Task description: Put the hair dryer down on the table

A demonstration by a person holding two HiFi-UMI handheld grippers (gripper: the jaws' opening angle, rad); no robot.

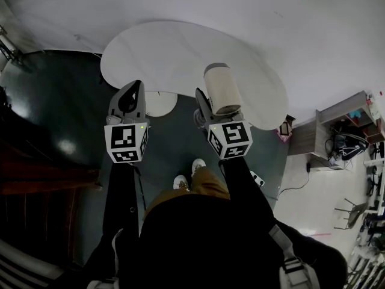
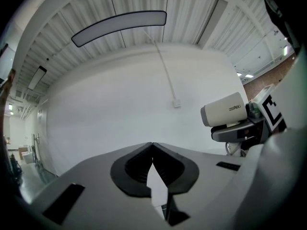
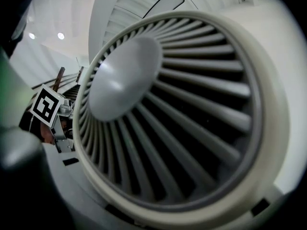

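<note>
Over the near edge of the white kidney-shaped table (image 1: 180,47), the hair dryer (image 1: 222,90) is up in the air, not set down yet. The right gripper (image 1: 206,104) is clamped on it, with the cream barrel sticking out over the tabletop edge, pointing away from the person. From the right gripper view you basically get nothing but the dryer's back end: a round grille with ribs fanning out from a smooth centre cap, filling almost the whole frame, so the thing sits right up against that camera. Can't really make out which part the pads pinch, though.

On the table's near side too, just off its left end, the left gripper (image 1: 133,90) hangs over the dark floor (image 1: 174,143). Its jaws are squeezed together, tips touching, nothing between them. Its own view looks past the closed tips at a plain white wall (image 2: 110,114), with the dryer off to the right, barrel level.

Under the table sits a round white base (image 1: 160,103). The person's white shoes (image 1: 189,174) stand on the floor a bit back from the table. Off past the table's right end there's a wooden shelf unit (image 1: 325,131) with cluttered stuff on it.
</note>
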